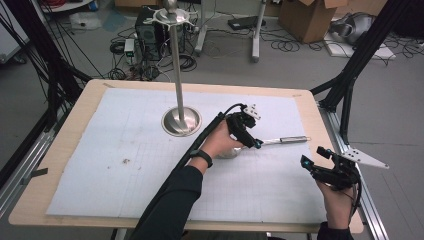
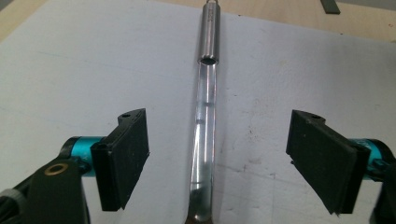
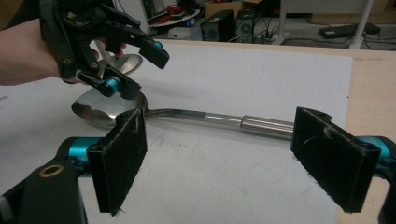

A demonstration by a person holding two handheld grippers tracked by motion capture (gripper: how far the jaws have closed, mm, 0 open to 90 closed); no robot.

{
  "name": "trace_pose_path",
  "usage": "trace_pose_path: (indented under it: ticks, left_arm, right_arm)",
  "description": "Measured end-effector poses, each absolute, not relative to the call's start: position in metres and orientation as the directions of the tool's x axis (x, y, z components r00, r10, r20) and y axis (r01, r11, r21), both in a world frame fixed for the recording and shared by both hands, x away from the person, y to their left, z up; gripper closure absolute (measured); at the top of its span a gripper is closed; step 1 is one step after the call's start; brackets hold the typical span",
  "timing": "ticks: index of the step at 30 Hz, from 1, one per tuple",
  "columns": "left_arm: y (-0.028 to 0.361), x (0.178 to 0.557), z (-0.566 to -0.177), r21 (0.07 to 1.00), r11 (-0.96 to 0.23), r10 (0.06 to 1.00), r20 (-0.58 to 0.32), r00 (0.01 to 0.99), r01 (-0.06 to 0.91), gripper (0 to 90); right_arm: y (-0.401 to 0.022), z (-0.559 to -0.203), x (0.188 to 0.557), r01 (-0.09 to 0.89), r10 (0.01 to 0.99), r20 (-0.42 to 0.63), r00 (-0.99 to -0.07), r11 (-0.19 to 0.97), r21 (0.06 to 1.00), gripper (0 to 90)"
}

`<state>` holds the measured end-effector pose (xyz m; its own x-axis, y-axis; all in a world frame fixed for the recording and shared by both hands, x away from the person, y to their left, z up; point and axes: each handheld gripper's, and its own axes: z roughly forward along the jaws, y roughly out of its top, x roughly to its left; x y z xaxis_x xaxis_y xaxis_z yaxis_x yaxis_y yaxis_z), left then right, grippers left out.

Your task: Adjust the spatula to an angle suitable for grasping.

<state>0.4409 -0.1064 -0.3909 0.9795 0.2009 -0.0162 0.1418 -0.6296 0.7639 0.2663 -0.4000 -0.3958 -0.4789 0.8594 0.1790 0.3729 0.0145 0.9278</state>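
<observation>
A shiny metal ladle [image 1: 272, 142] lies flat on the white mat [image 1: 125, 145], middle right of the high view. The left gripper [image 1: 252, 142] hangs over its handle, jaws wide, not touching. The right gripper [image 1: 312, 159], lower right, is wide too. Its own view shows the bowl [image 3: 105, 109].

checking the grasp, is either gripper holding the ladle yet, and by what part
Nothing is held. The left gripper straddles the ladle handle with pads clear of it; the right gripper is open, apart.

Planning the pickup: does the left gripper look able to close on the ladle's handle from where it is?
Probably yes. The left gripper hangs open just above the ladle, whose shiny handle runs between its jaws with bare white mat on both sides and nothing in the way.
</observation>
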Motion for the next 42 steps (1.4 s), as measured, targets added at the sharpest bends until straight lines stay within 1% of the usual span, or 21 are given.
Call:
trace_pose_path:
  ticks: [3,9,17,20,22,26,27,29,34,38,42]
  left_arm:
    - [-0.114,0.443,-0.394,0.740,-0.657,0.199,-0.014,0.980,0.144,24.9]
    - [-0.126,0.445,-0.404,0.712,-0.687,0.203,-0.001,0.979,0.143,25.4]
    - [-0.139,0.444,-0.417,0.664,-0.736,0.188,0.011,0.982,0.133,30.9]
    - [-0.139,0.445,-0.419,0.655,-0.742,0.199,0.011,0.980,0.144,36.2]
    - [-0.139,0.446,-0.420,0.646,-0.749,0.207,0.019,0.978,0.146,37.1]
    - [-0.140,0.446,-0.422,0.632,-0.763,0.204,0.037,0.978,0.135,42.9]
    - [-0.140,0.446,-0.423,0.629,-0.765,0.203,0.035,0.979,0.136,42.9]
    - [-0.140,0.445,-0.424,0.621,-0.771,0.206,0.032,0.978,0.142,45.9]
    - [-0.141,0.445,-0.426,0.597,-0.787,0.214,0.032,0.976,0.153,53.2]
    - [-0.142,0.446,-0.426,0.590,-0.791,0.214,0.021,0.977,0.161,55.1]
    - [-0.143,0.444,-0.425,0.582,-0.799,0.204,0.025,0.979,0.151,61.4]
  right_arm:
    - [-0.401,-0.396,0.265,0.375,0.858,0.180,-0.482,0.016,0.927,17.3]
    - [-0.402,-0.397,0.265,0.375,0.860,0.183,-0.476,0.010,0.927,17.3]
    - [-0.404,-0.396,0.263,0.371,0.860,0.185,-0.476,0.006,0.929,17.5]
    - [-0.404,-0.397,0.264,0.378,0.860,0.192,-0.473,0.001,0.926,17.5]
    - [-0.404,-0.398,0.264,0.376,0.858,0.189,-0.478,0.005,0.927,17.6]
    - [-0.404,-0.398,0.265,0.375,0.858,0.187,-0.479,0.007,0.927,17.9]
    - [-0.404,-0.398,0.265,0.375,0.858,0.187,-0.479,0.007,0.927,17.9]
    - [-0.405,-0.398,0.264,0.366,0.855,0.189,-0.483,0.000,0.931,19.8]
    - [-0.405,-0.397,0.263,0.353,0.855,0.187,-0.484,-0.005,0.936,19.9]
    - [-0.405,-0.397,0.263,0.358,0.855,0.193,-0.481,-0.009,0.934,19.9]
    - [-0.406,-0.398,0.264,0.360,0.856,0.191,-0.480,-0.006,0.933,20.0]
